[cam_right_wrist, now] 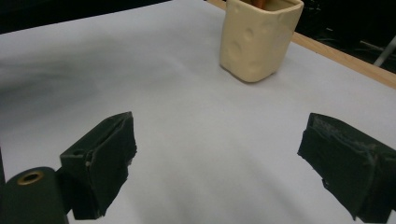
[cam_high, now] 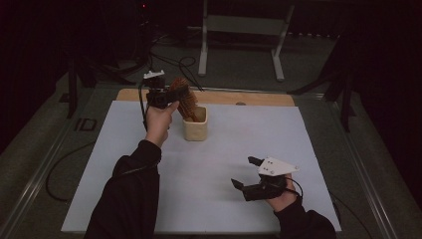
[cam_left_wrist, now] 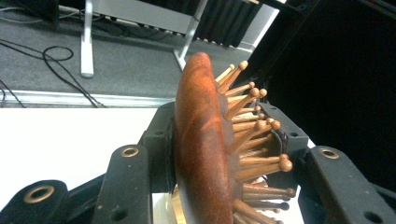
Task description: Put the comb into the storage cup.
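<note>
Nearest to us, at the near right of the white sheet (cam_high: 209, 199) that covered the table, we saw the right gripper (cam_high: 244, 172) held low in the person's right hand (cam_high: 282, 199), its two black jaws spread wide with nothing between them; in the right gripper view the pads (cam_right_wrist: 100, 158) stood well apart over bare sheet. Farther off, left of centre, the person's left forearm in a dark sleeve (cam_high: 132, 189) reached toward the far side. At the far end of that reach, we observed the left gripper (cam_high: 171, 94) raised above the table and clamped on a wooden hairbrush (cam_high: 183, 97). In the left gripper view the jaws pressed on the brush (cam_left_wrist: 201, 154) from both sides, its rounded reddish-brown back facing left and its ball-tipped wooden pins (cam_left_wrist: 254, 126) pointing right. Just right of that gripper stood a cream ceramic cup (cam_high: 195, 127) on the sheet, with the lower end of the brush reaching down into its mouth. Beyond the sheet ran the table's wooden edge (cam_high: 259, 98).
</note>
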